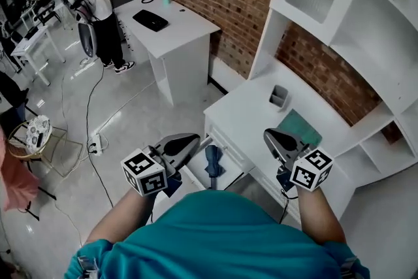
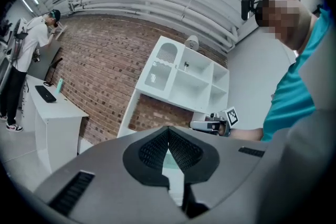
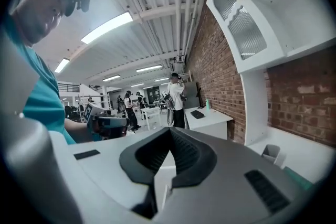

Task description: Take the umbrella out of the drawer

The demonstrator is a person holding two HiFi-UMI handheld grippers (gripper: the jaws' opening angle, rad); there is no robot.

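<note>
Drawer [image 1: 196, 174] and umbrella [image 1: 213, 163] showed only in the head view: the drawer stood pulled out at the 6 o'clock edge of the white desk [image 1: 248, 108], and the folded dark-blue umbrella lay inside it, long axis running from 12 to 6 o'clock, the thicker bundled end toward 12 and the thinner end toward 6. That thinner end was cut off by the person's teal shirt [image 1: 215, 232], and I could not tell which end carried the handle. The left gripper [image 1: 194, 139] hung at the umbrella's 9 o'clock and the right gripper [image 1: 268, 134] at its 3 o'clock, both apart from it. On the desk top, toward 1 o'clock of the umbrella, sat a teal pad [image 1: 299, 129] and beyond it a small grey cup [image 1: 279, 97]. In the left gripper view, the left gripper [image 2: 168, 128] had its jaws pressed together at the tips with nothing between them. Its grey housing filled the lower half and covered drawer and umbrella alike. At 3 o'clock of the tips the right gripper [image 2: 212, 124] appeared side-on, and at 12 o'clock stood the white hutch [image 2: 184, 78] against the brick wall [image 2: 100, 65]. In the right gripper view, the right gripper [image 3: 170, 131] was likewise closed and empty, its housing again hiding the drawer. The left gripper [image 3: 108, 124] showed at 9 o'clock, and the grey cup [image 3: 270, 153] at 4 o'clock.
</note>
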